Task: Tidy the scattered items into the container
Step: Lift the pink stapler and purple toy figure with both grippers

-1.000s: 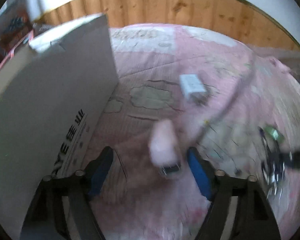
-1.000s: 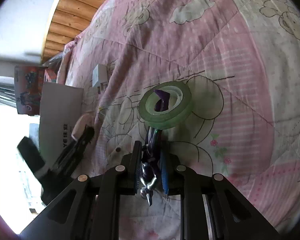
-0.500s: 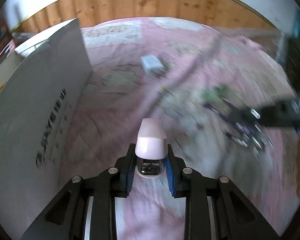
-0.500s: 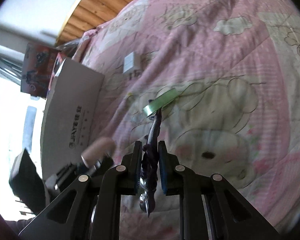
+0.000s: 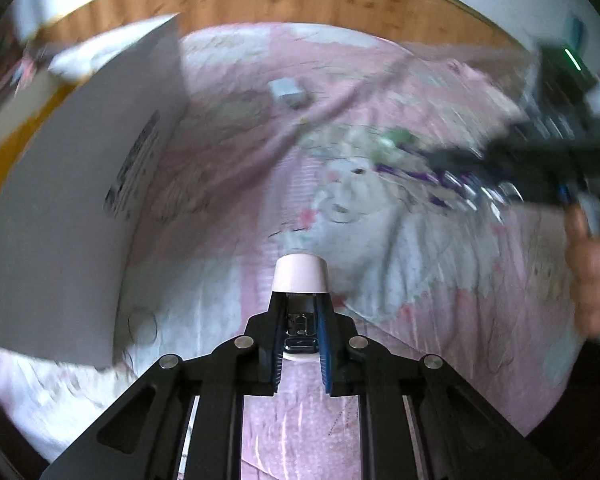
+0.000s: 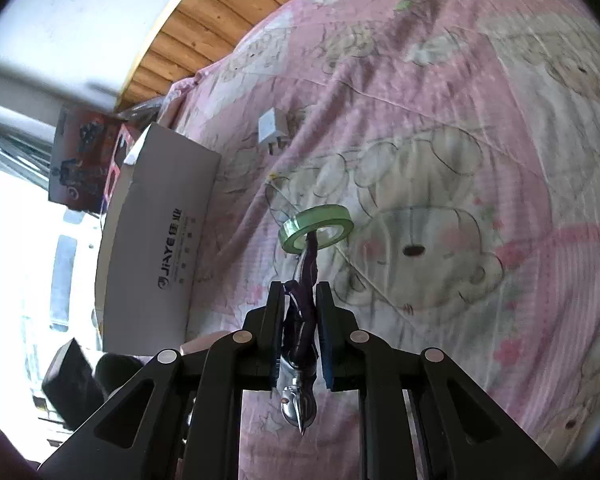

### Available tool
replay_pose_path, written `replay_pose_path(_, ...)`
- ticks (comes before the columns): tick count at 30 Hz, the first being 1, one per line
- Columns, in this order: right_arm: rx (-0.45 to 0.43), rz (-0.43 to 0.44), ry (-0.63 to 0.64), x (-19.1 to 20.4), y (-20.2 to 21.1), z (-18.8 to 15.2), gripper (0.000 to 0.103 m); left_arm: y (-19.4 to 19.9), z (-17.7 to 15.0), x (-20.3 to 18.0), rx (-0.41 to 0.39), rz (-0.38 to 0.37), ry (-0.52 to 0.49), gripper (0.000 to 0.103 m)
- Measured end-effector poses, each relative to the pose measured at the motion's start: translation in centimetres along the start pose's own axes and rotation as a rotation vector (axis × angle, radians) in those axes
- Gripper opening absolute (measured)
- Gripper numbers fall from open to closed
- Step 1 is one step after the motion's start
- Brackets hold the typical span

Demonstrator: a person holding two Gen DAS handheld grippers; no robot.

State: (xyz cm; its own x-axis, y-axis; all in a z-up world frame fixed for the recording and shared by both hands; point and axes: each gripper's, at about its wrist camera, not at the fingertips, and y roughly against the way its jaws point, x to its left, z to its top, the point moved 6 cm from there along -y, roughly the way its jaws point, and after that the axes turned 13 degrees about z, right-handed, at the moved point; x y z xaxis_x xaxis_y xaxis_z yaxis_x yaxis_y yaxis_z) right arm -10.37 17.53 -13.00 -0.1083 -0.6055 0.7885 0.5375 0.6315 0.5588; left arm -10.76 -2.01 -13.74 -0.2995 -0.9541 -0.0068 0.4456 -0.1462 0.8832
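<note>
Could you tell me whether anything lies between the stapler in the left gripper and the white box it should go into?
Nothing visible does. The left gripper holds the pink stapler, and only bare pink quilt separates it from the white box at its left.

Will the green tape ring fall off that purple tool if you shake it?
Probably it could. The green tape roll only hangs threaded on the purple pliers' handle, not pinched by the right gripper, so a tilt may let it slide off. It looks stiff and round, so it might roll on the pink quilt.
</note>
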Motion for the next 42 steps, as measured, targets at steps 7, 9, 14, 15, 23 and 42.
replay_pose_path(7, 0.018, 0.017, -0.009, -0.1, -0.3, -0.3, 0.016, -1.2, -0.5, 1.2, 0.048, 0.021, 0.059, 0.048)
replay_pose_path(9, 0.027, 0.021, -0.01, 0.0, -0.6, -0.4, 0.016, -1.7, -0.4, 1.3, 0.034, 0.054, 0.052, 0.049)
replay_pose_path(14, -0.019, 0.037, -0.023, -0.5, 1.6, 0.7, 0.016, -3.4, 0.1, 1.7, 0.037, 0.084, 0.062, 0.052)
replay_pose_path(15, -0.037, 0.044, -0.025, -0.6, 2.4, 1.1, 0.016, -3.5, 0.2, 1.7, 0.031, 0.09, 0.053, 0.052)
replay_pose_path(23, -0.139, 0.057, -0.09, -2.8, 6.3, 3.5, 0.016, -3.4, 2.0, 1.3, 0.016, -0.017, 0.027, 0.025)
replay_pose_path(42, -0.072, -0.04, 0.021, -0.5, 2.8, 2.0, 0.016, 1.8, 3.2, -1.7, -0.08, -0.086, -0.029, 0.025)
